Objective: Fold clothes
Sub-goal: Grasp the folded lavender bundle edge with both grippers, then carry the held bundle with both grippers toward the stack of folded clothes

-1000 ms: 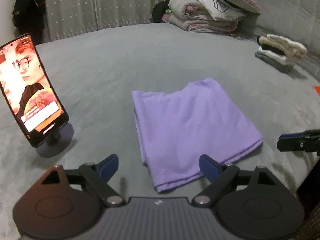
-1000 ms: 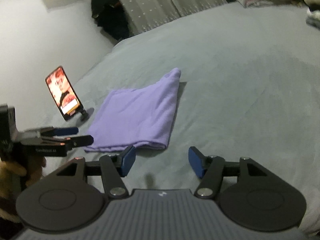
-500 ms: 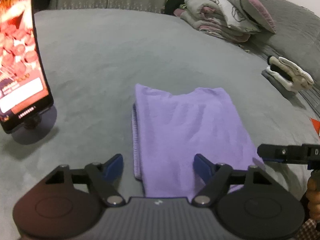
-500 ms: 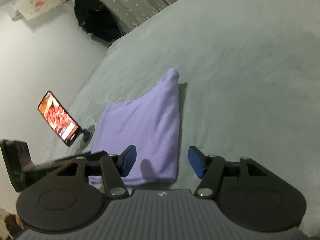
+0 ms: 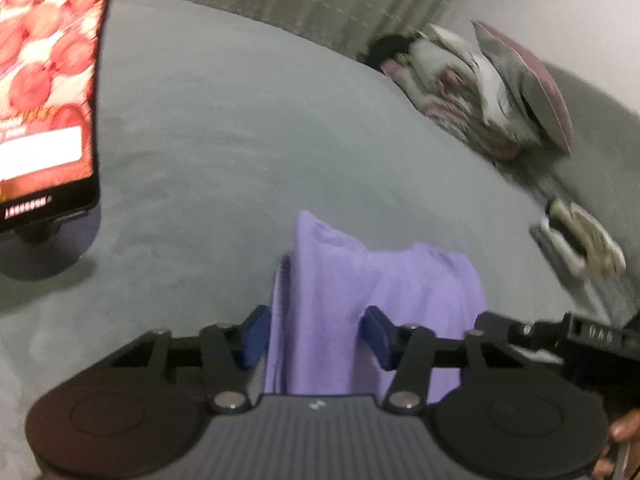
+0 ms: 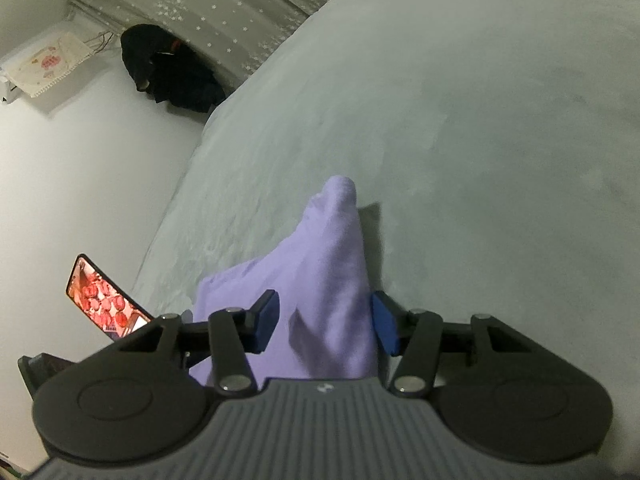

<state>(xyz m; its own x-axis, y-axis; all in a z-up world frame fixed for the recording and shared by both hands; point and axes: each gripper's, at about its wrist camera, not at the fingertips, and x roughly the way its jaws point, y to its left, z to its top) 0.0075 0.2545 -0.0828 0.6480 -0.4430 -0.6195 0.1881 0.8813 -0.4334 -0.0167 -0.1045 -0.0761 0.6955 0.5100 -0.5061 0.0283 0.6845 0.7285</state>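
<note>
A folded purple garment (image 5: 328, 280) lies on the grey bed (image 5: 224, 128). My left gripper (image 5: 314, 338) is open, its blue pads either side of the garment's near left edge. The garment also shows in the right wrist view (image 6: 328, 264). My right gripper (image 6: 325, 326) is open and straddles the garment's near right edge. The right gripper shows in the left wrist view (image 5: 560, 334) at the right. It is not clear whether the pads touch the cloth.
A phone on a stand (image 5: 44, 92) stands on the bed close at the left; it also shows in the right wrist view (image 6: 106, 300). Folded bedding and pillows (image 5: 488, 92) lie at the far right. A white and dark item (image 5: 580, 236) lies right of the garment.
Both grippers moved forward and down onto the garment's near edge, which now lies between each pair of fingers. The jaws have narrowed somewhat. The phone looms closer in the left view.
</note>
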